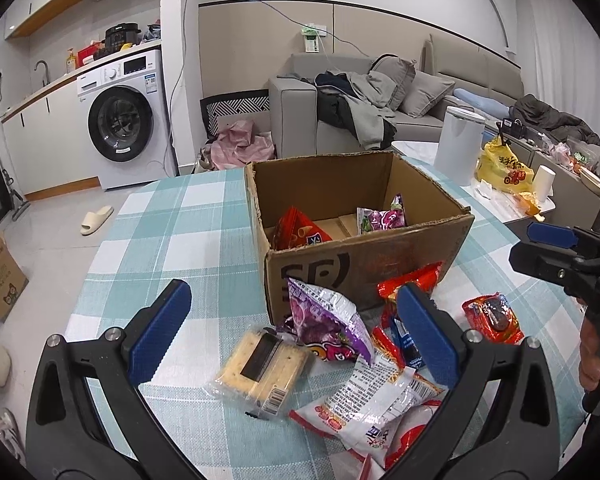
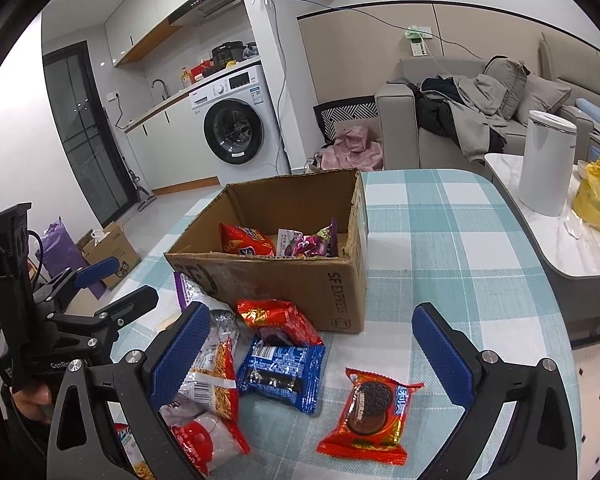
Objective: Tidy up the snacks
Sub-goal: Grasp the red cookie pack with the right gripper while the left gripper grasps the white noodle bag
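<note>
Right wrist view has the right gripper (image 2: 308,354) spread wide and empty, like the left gripper (image 1: 296,328), over the red cookie packet (image 2: 370,412) lying just in front of the cardboard box (image 2: 284,280): light, crinkly, probably slippery film, so pinch its flat edges gently.

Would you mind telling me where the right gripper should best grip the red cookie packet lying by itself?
Probably across its narrow width, over the crimped side edges, coming straight down from above: the red cookie packet lies flat and clear of its neighbours, between the open fingers of the right gripper.
</note>
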The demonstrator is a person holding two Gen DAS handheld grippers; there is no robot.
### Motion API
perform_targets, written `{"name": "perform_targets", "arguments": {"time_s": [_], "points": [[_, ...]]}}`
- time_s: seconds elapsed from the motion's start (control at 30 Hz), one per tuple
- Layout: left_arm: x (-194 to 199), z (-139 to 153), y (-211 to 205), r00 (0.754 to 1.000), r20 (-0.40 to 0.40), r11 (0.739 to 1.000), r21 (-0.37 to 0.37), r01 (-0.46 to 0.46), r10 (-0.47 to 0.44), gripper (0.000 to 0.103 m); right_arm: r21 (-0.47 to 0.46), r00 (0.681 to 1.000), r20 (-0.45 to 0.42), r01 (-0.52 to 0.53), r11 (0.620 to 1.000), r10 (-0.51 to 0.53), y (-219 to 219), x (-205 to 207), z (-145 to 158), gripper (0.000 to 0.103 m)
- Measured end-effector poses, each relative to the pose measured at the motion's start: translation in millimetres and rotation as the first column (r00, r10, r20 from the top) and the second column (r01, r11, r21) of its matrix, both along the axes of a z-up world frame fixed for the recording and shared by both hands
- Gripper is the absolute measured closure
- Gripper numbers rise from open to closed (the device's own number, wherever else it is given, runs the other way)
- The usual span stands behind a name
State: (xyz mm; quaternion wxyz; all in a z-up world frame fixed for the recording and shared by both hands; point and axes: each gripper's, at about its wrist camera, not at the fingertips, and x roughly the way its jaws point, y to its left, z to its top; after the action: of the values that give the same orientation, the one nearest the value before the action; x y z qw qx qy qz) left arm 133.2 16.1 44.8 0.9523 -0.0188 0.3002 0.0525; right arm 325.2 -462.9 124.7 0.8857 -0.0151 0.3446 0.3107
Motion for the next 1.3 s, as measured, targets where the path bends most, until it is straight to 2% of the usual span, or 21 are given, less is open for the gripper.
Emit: {"name": "perform_targets", "arguments": {"time_s": [0.53,0.67,1.3], "points": [[-13,-16,1,0.998,-0.056,0.999,-0.034,-0.005,0.003,0.001,-0.021,0.998,-0.053,0.038,0.999,-0.039,-26,-6,-15,0.0],[-13,-18,3,0.997,-0.072,0.998,-0.067,0.009,-0.014,0.001,-0.024,0.994,-0.096,0.056,0.998,-0.059,-31,-1,-27,0.0],[-15,-45,-14,0.979,-0.177,0.994,-0.065,0.086,-0.096,0.001,-0.196,0.982,-0.187,-0.01,0.98,-0.027,-11,7,-69,0.001]]}}
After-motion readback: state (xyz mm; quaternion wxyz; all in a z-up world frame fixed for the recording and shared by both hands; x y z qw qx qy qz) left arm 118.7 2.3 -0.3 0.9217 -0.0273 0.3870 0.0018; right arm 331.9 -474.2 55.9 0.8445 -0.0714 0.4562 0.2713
